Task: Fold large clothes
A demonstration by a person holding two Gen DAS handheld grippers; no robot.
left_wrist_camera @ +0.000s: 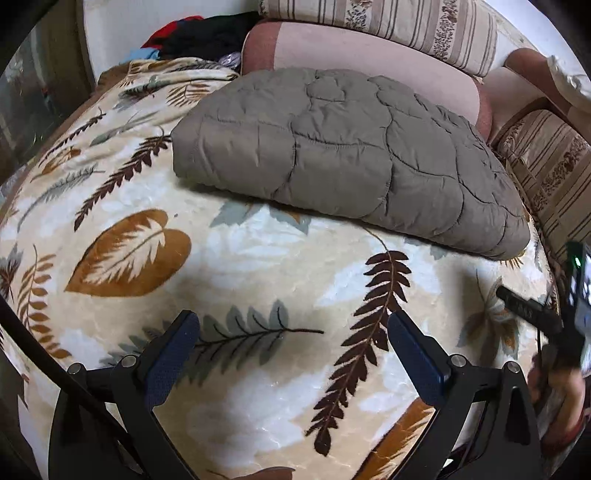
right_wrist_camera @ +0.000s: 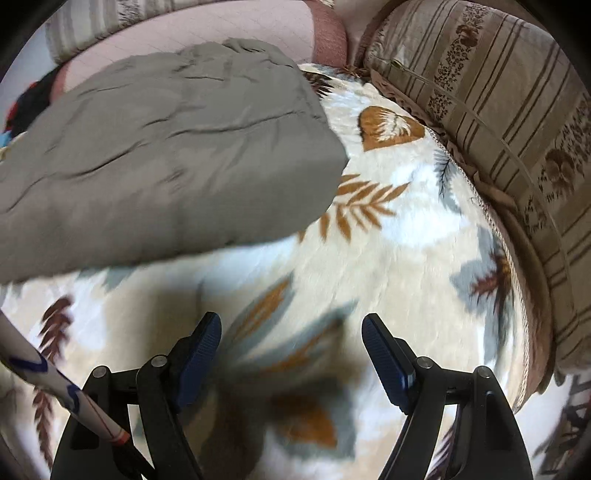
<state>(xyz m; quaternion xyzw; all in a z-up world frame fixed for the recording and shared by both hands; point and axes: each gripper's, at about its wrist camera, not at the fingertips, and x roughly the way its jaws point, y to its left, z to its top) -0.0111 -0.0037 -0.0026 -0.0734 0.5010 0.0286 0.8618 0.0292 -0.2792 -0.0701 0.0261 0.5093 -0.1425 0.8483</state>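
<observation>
A grey-brown quilted padded garment [left_wrist_camera: 340, 155] lies folded into a thick rectangle on a cream blanket with a leaf print [left_wrist_camera: 236, 266]. It also shows in the right wrist view [right_wrist_camera: 162, 147], at the upper left. My left gripper [left_wrist_camera: 293, 325] is open and empty, hovering over the blanket in front of the garment. My right gripper [right_wrist_camera: 291, 328] is open and empty, over the blanket near the garment's front right corner. The right gripper also shows at the right edge of the left wrist view [left_wrist_camera: 535, 314].
Striped patterned cushions [right_wrist_camera: 498, 129] line the right side and the back [left_wrist_camera: 388, 26]. A pink bolster [left_wrist_camera: 369, 55] lies behind the garment. A pile of dark and red clothes [left_wrist_camera: 199, 33] sits at the back left. A patterned sleeve [right_wrist_camera: 55, 387] crosses the lower left.
</observation>
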